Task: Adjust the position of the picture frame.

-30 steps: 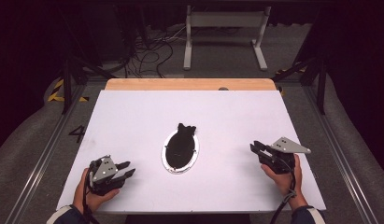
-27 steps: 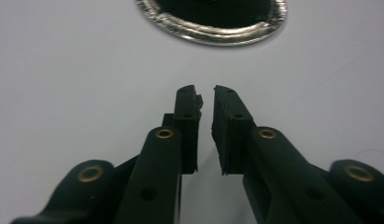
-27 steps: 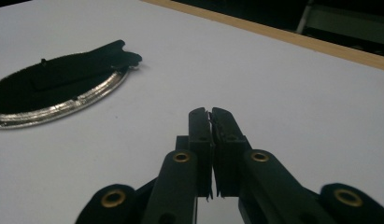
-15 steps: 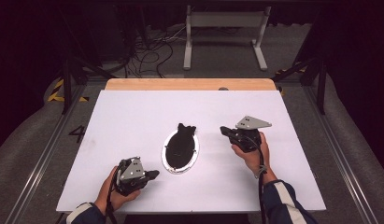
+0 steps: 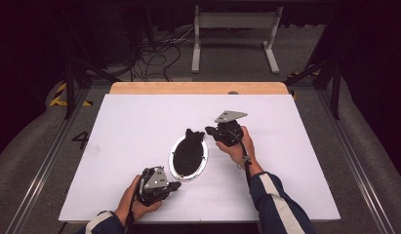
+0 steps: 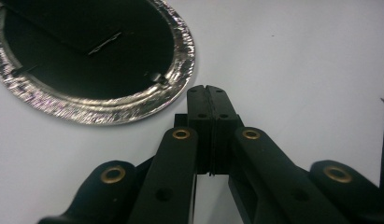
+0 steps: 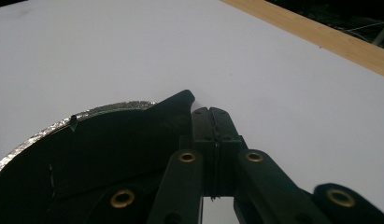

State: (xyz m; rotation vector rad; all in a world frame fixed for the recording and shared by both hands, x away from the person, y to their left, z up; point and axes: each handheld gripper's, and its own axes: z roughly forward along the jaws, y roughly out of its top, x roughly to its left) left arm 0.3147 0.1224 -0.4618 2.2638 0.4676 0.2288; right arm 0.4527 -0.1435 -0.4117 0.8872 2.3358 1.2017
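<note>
We see the white tabletop bare across the left and right of the frame, so a hand could pass freely there. At centre, the foil-rimmed plate with the black piece on it is the one obstacle. The right gripper sits just beside its upper end and the left gripper just beside its lower rim.

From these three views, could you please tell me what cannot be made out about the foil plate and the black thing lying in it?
- What the black object is: high view, too small and dark.
- Far part of the foil plate: left gripper view, cut off by the top and left edges.
- Near part of the plate: right gripper view, hidden behind the right tongs.
- Whether the left tongs touch the plate's rim: too close to tell.
</note>
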